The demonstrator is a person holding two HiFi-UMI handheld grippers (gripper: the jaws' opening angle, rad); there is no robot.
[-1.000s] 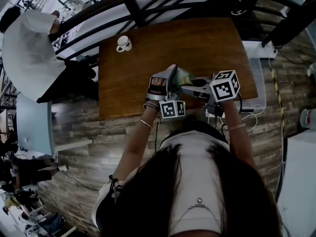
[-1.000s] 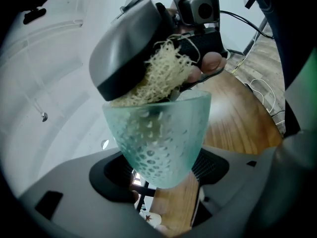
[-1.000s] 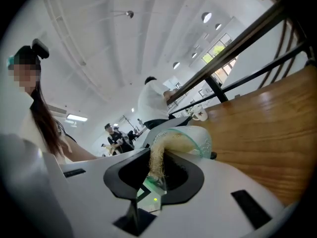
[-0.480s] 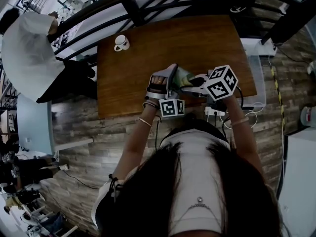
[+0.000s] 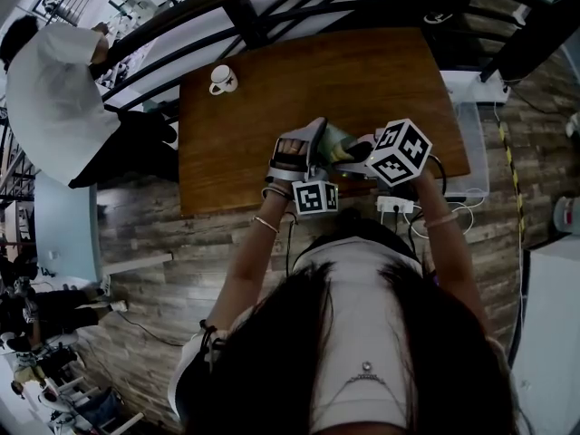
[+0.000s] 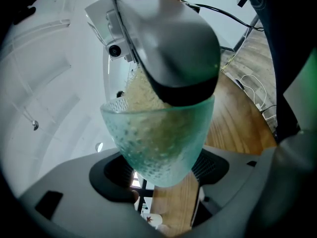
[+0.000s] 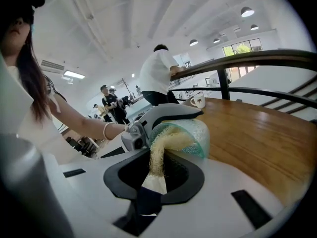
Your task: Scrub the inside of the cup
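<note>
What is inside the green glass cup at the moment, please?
A yellowish fibrous scrubber runs into the cup, its other end clamped in the right gripper. Through the textured glass it seems to fill most of the interior; the cup's inner base is covered by it.

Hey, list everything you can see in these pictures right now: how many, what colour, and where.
cup: one, pale green bumpy glass, held over the table
scrubber: one, tan fibres, pushed into the cup's mouth
mug: one, white, table's far left corner
table: one, brown wood, in front of the person
railing: one, black, beyond the table
people nearby: several, nearest in a white top, at the railing left of the table
power strip: one, white, on the floor by the table's near right side
left hand-held gripper: one, grey, closed on the cup
right hand-held gripper: one, grey, closed on the scrubber
</note>
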